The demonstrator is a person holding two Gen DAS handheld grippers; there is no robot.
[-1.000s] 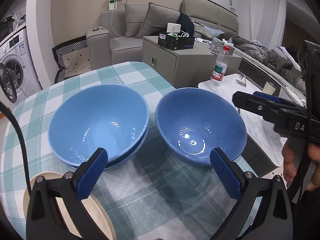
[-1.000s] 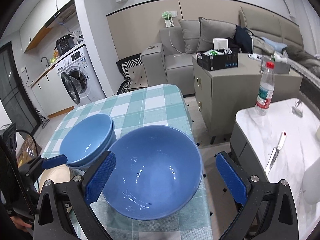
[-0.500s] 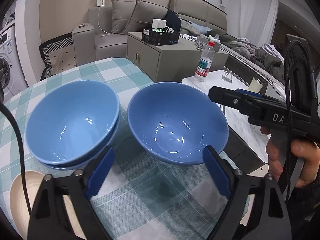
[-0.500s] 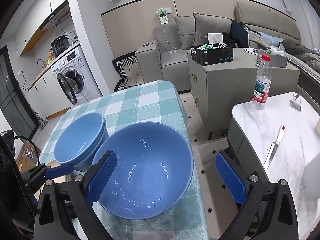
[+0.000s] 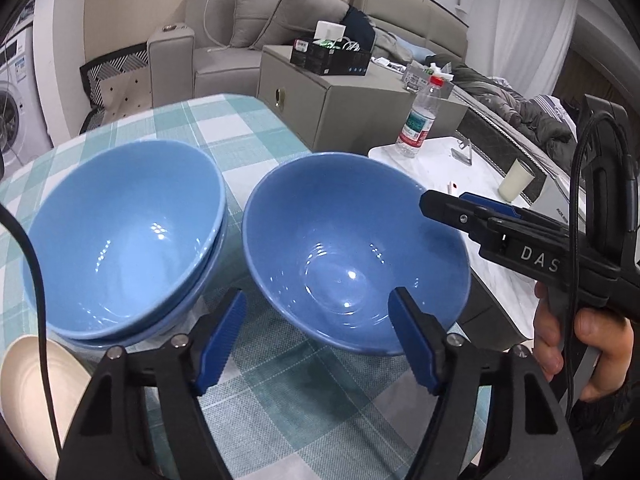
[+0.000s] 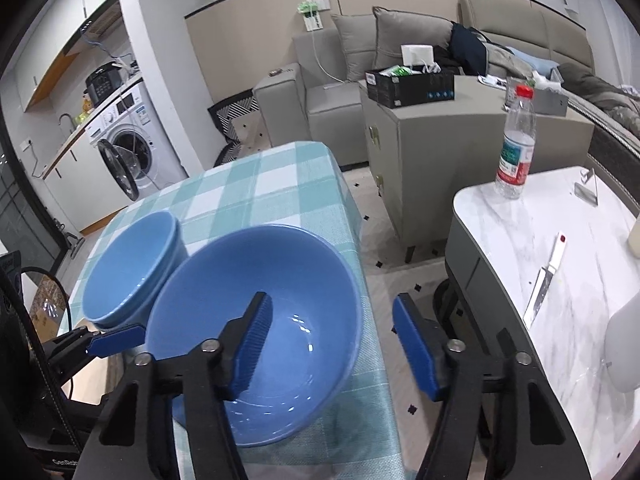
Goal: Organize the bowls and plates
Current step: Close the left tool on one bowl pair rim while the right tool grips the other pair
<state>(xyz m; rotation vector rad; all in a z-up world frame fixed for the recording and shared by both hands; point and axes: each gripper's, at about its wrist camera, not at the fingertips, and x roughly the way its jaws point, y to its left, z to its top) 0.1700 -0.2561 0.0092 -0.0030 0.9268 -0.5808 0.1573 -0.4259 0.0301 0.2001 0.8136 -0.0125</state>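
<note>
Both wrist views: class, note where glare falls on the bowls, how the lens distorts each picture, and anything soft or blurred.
Left wrist view: small white glare spots inside the single blue bowl and the stacked bowls; black fisheye corners, curved walls. Right wrist view: the same bending, highlights in the single bowl; the near gripper pads look slightly soft.

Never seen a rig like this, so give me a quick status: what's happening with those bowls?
Both claws closing astride single blue ceramic bowl: left claw near rim, right claw right rim. No pad contact visible. Stacked blue bowls alongside, nothing blocking.
</note>
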